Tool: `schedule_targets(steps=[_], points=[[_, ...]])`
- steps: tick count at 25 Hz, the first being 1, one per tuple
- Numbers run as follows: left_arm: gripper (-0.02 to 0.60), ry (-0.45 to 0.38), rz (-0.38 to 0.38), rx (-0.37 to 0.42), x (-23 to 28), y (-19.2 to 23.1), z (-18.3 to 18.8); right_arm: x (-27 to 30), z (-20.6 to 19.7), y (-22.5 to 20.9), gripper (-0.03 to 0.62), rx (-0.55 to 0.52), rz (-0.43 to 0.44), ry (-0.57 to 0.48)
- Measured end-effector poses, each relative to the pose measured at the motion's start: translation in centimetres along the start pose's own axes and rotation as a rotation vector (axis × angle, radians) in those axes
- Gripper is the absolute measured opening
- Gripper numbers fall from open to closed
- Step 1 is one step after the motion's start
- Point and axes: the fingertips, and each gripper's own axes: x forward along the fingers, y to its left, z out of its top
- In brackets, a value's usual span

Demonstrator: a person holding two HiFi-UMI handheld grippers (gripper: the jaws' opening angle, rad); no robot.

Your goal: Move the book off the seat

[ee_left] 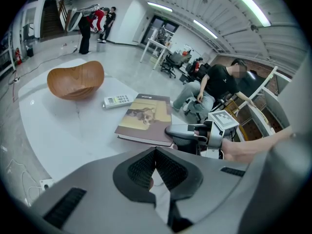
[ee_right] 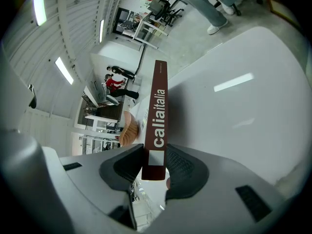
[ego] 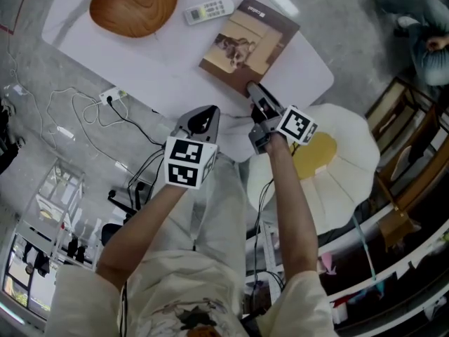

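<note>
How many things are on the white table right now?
3: a wooden bowl at the far left, a remote beside it, and a book at the near edge, gripped by the right gripper.

Two grippers: a left gripper (ego: 202, 118) and a right gripper (ego: 257, 95). One book (ego: 249, 44) at the right gripper's tips. Ahead of both are one remote (ego: 209, 10) and one wooden bowl (ego: 133, 4), on one table (ego: 140, 62). One seat (ego: 351, 153) lies right of the right gripper.
</note>
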Motion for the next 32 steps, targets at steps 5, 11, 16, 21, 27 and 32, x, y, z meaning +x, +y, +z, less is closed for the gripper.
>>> schedule_targets(steps=[5, 11, 16, 21, 27, 32], points=[[0.009, -0.001, 0.0, -0.007, 0.2, 0.5, -0.2, 1.6, 0.1, -0.1, 0.143, -0.005, -0.023, 0.013], [0.009, -0.002, 0.005, -0.026, -0.1, 1.6, -0.3, 3.3, 0.4, -0.4, 0.143, 0.058, -0.063, -0.02], [0.009, 0.001, 0.008, -0.04, -0.2, 2.3, -0.9, 3.2, 0.2, -1.9, 0.146, 0.068, -0.156, -0.039], [0.009, 0.006, 0.011, -0.054, 0.0, 2.8, -1.5, 3.2, 0.1, -3.8, 0.144, 0.011, -0.323, -0.009], [0.009, 0.012, 0.0, -0.051, 0.0, 2.8, -1.8, 3.9, 0.1, -3.4, 0.144, 0.017, -0.306, -0.008], [0.009, 0.003, 0.001, -0.042, -0.2, 2.7, -1.6, 3.5, -0.2, -2.8, 0.14, 0.01, -0.299, -0.015]])
